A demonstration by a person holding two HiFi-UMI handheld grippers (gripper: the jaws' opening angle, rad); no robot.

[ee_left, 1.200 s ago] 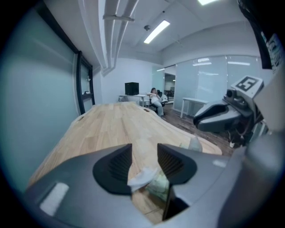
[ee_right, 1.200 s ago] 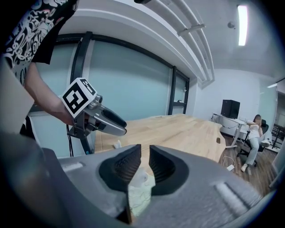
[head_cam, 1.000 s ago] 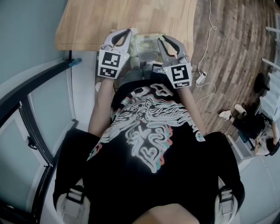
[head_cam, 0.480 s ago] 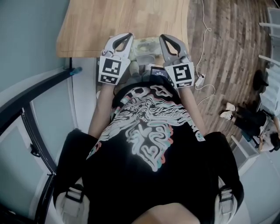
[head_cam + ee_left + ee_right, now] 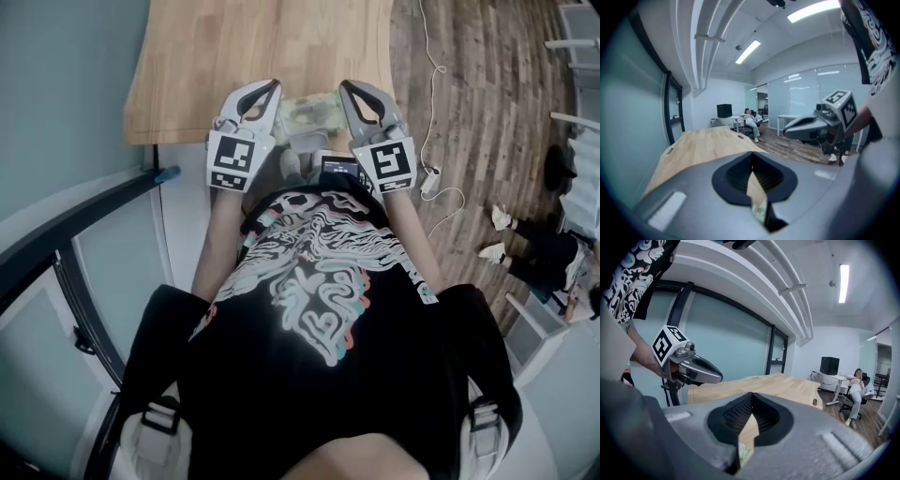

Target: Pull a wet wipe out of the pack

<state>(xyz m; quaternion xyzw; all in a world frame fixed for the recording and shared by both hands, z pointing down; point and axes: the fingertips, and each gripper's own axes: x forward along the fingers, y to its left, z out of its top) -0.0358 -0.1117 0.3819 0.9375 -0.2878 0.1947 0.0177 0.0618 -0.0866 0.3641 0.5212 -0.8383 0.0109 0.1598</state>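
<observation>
Hovering clenched above table (image 5: 262,47) edge, left gripper (image 5: 271,87), right gripper (image 5: 347,87), greenish pack (image 5: 314,110) seemingly between, partly hidden

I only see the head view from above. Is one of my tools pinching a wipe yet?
Observer: No. The left gripper view shows the left tool with its jaws closed together and nothing between them.
Operator: What about the other one?
Observer: The right gripper view shows the right tool shut and empty too.
Operator: What's far ahead of it?
Observer: Beyond the wooden table, a black screen stands on a white desk across the room.
</observation>
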